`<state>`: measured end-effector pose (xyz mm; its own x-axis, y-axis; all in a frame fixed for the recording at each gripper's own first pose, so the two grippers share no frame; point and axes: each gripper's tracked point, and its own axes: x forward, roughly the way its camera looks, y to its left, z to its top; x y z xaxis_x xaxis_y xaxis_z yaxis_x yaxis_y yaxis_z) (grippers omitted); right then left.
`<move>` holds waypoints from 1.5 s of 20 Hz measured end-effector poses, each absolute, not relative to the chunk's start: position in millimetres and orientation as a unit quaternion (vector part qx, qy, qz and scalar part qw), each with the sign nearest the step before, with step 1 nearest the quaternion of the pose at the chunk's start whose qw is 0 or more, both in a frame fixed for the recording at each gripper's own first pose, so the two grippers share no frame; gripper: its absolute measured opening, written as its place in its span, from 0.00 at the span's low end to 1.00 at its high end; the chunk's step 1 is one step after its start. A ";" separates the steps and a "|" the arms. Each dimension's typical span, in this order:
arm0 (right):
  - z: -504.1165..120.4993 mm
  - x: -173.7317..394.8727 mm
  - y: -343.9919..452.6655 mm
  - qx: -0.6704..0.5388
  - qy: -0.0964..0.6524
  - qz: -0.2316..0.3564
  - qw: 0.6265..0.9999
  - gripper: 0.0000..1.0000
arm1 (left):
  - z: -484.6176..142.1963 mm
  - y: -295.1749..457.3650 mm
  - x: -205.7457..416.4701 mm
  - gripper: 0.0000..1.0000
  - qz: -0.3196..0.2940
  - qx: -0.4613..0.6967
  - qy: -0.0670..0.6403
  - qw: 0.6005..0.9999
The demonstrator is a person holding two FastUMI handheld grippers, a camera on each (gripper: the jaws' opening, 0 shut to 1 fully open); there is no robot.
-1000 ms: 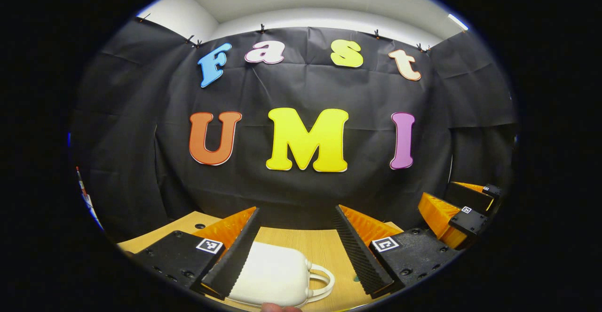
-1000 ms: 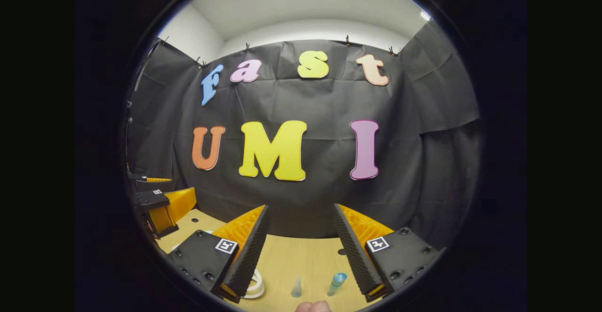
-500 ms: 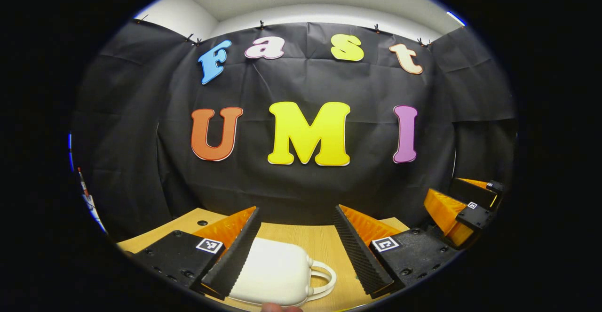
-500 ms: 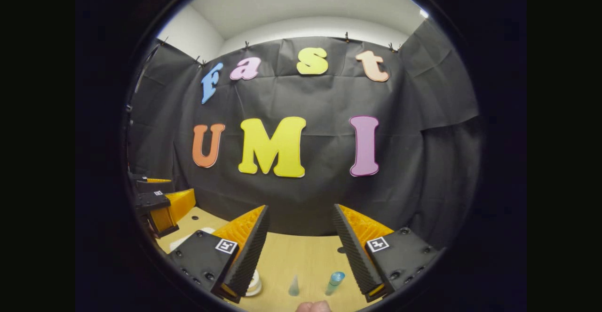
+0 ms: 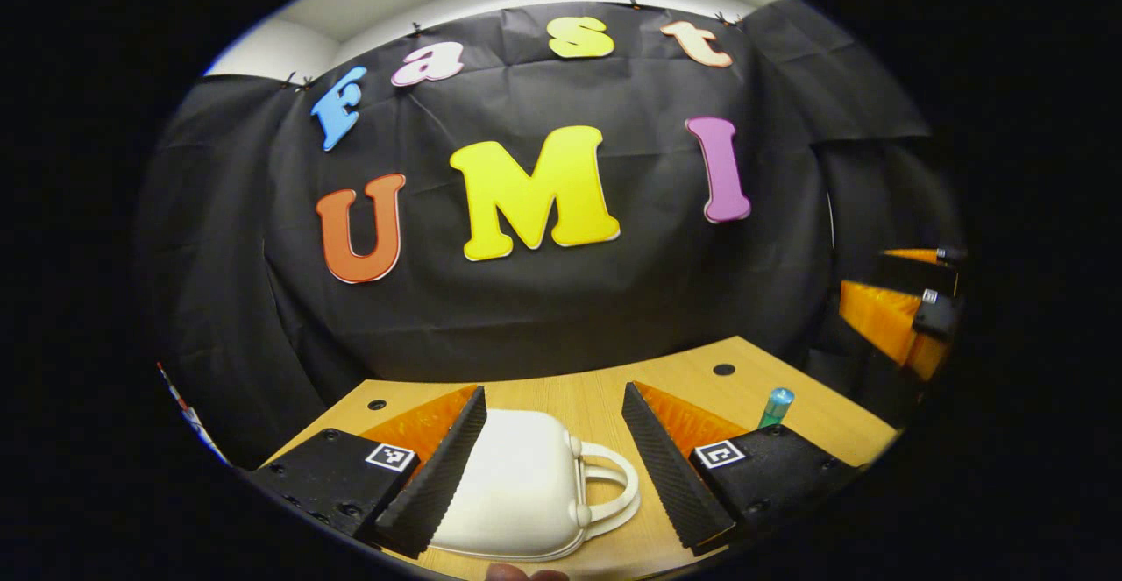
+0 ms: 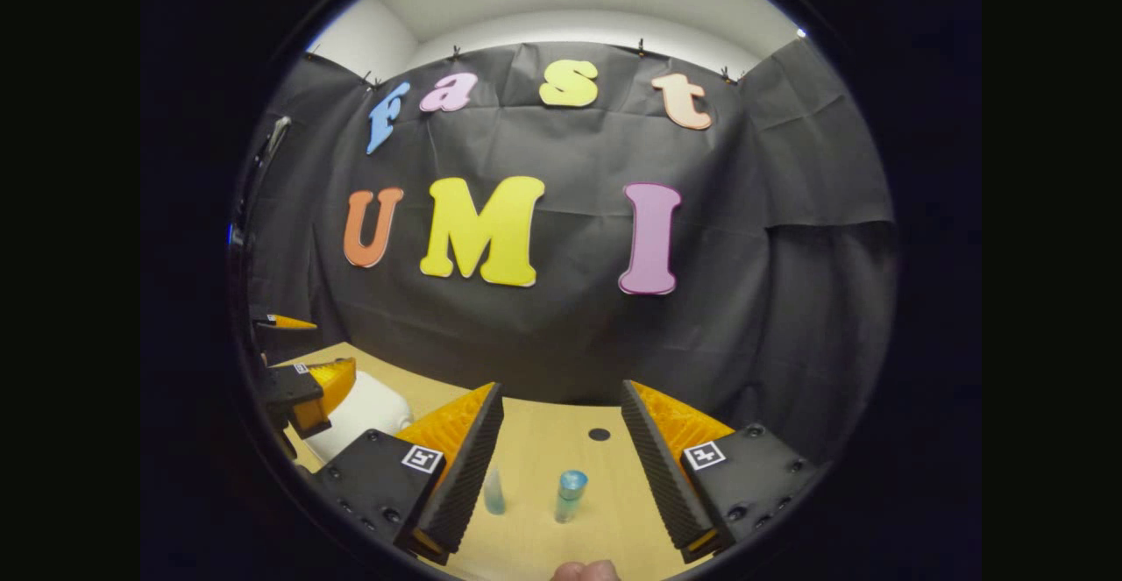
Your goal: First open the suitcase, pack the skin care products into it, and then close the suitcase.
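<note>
Closed white suitcase (image 5: 517, 493) lies on the counter (image 5: 614, 393) directly between the left gripper's (image 5: 554, 458) parted jaws, handle (image 5: 609, 493) rightward; right gripper (image 6: 561, 467), jaws apart, faces two small bottles (image 6: 570, 493).

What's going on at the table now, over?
Both tongs open, left, right, nothing held. White suitcase shut, between left tongs. Two little bottles standing on table. Nothing in the way.

The left gripper (image 5: 554, 454) is held low with its fingers wide apart. The right gripper (image 6: 561, 463) is held low too, fingers spread, nothing pinched.
</note>
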<state>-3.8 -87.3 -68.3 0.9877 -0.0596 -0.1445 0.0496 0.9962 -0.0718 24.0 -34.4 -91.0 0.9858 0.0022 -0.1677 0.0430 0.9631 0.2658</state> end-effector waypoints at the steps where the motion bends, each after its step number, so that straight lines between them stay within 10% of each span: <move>1: -73.8 -5.4 -94.2 -0.038 0.078 -0.031 0.996 0.81 | -102.6 -39.2 26.3 0.99 -0.018 0.161 0.093 0.982; 17: -117.7 -17.3 -174.6 -0.061 0.122 -0.077 0.988 0.81 | -269.4 -53.5 39.2 0.94 -0.091 0.502 0.223 0.831; 30: -117.8 -45.9 -185.4 -0.058 0.123 -0.109 0.985 0.81 | -286.2 -54.3 48.6 0.22 -0.075 0.510 0.273 0.812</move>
